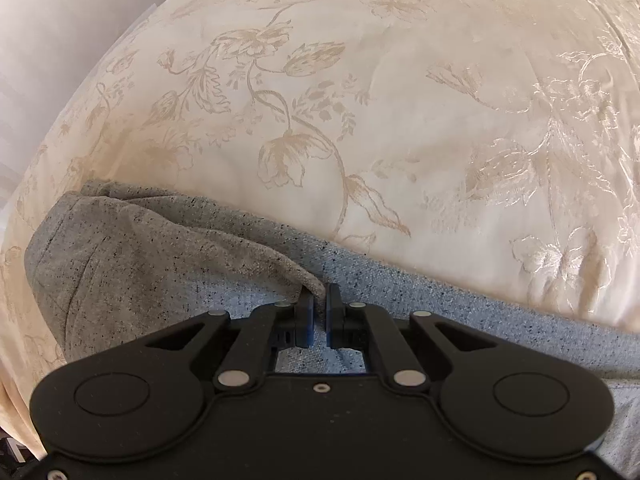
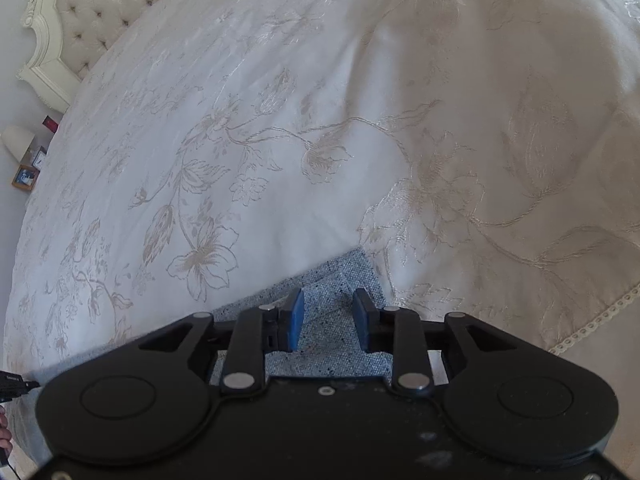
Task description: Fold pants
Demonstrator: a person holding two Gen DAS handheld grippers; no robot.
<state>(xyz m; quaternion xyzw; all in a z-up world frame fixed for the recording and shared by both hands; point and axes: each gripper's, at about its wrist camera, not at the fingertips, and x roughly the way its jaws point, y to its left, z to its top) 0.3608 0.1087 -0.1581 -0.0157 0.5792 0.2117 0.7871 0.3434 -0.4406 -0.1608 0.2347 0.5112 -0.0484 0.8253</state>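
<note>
Grey speckled pants (image 1: pixel 160 264) lie on a cream floral bedspread (image 1: pixel 360 100). In the left wrist view my left gripper (image 1: pixel 319 296) is shut on a raised fold of the pants, lifted above the flat layer that runs off to the right. In the right wrist view my right gripper (image 2: pixel 329 304) stands open over the end of the pants (image 2: pixel 340 280), a narrow blue-grey strip with a square edge. The fabric lies between the blue-padded fingers (image 2: pixel 295 316), with no pinch on it.
The bedspread (image 2: pixel 280 120) fills both views. A tufted headboard (image 2: pixel 92 4) and a bedside stand with a lamp (image 2: pixel 18 142) and a photo frame (image 2: pixel 25 177) are at the far left. A lace-trimmed bed edge (image 2: pixel 592 320) runs at the right.
</note>
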